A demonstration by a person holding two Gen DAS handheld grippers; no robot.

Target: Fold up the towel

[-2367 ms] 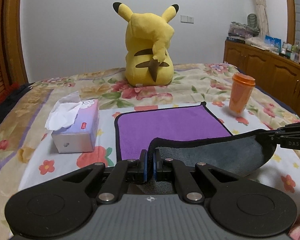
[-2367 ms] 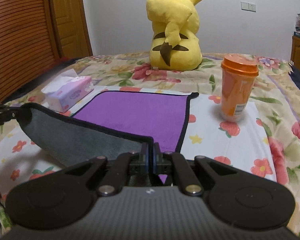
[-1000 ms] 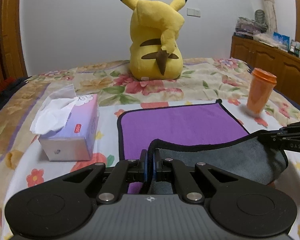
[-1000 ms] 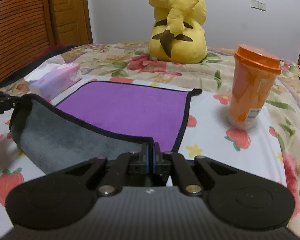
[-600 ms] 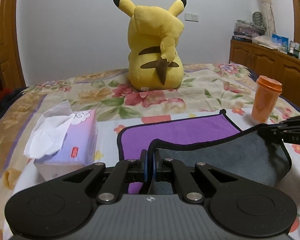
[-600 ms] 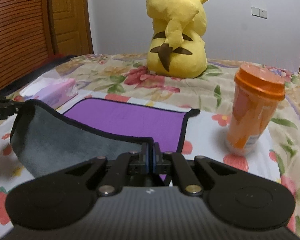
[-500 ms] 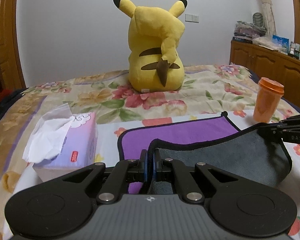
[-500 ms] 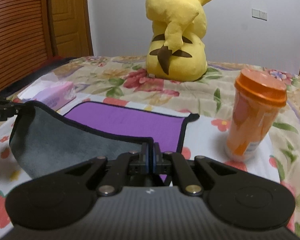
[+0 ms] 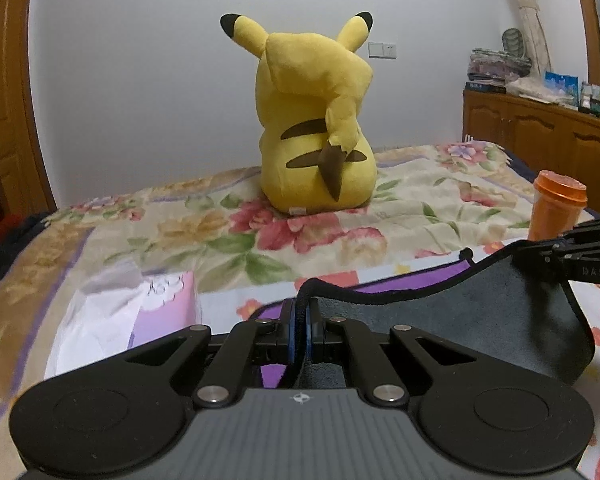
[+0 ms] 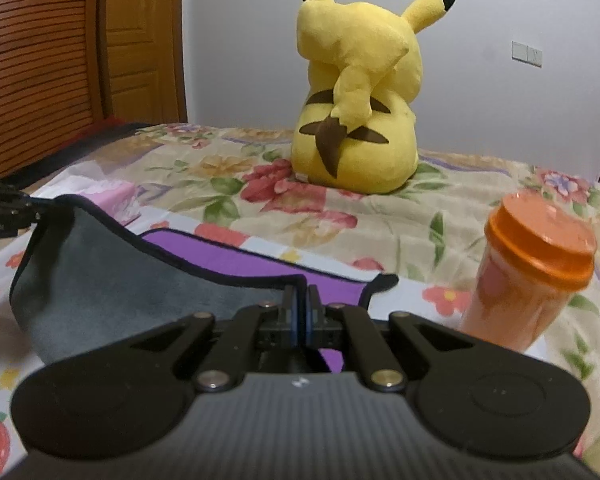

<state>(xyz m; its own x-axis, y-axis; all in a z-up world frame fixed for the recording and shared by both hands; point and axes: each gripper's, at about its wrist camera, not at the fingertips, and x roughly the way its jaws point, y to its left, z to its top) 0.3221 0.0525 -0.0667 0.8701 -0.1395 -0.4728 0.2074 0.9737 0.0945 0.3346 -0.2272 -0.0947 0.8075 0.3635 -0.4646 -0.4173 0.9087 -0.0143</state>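
Note:
The towel (image 9: 460,320) is purple on top, grey beneath, with a black hem, and lies on the flowered bed. Its near edge is lifted and curled toward the far edge, grey side showing. My left gripper (image 9: 300,312) is shut on the near left corner. My right gripper (image 10: 300,300) is shut on the near right corner. In the right wrist view the grey underside (image 10: 112,276) hangs between the grippers, and a strip of purple (image 10: 236,260) shows beyond it. Each gripper shows at the edge of the other's view.
A yellow Pikachu plush (image 9: 316,120) sits at the far side of the bed. An orange lidded cup (image 10: 528,272) stands right of the towel. A tissue box (image 9: 140,316) stands left of it. Wooden cabinets (image 9: 540,140) line the right wall.
Both grippers have carried the near edge forward toward the far edge and lower. Less purple shows now. The plush, cup and tissue box look closer.

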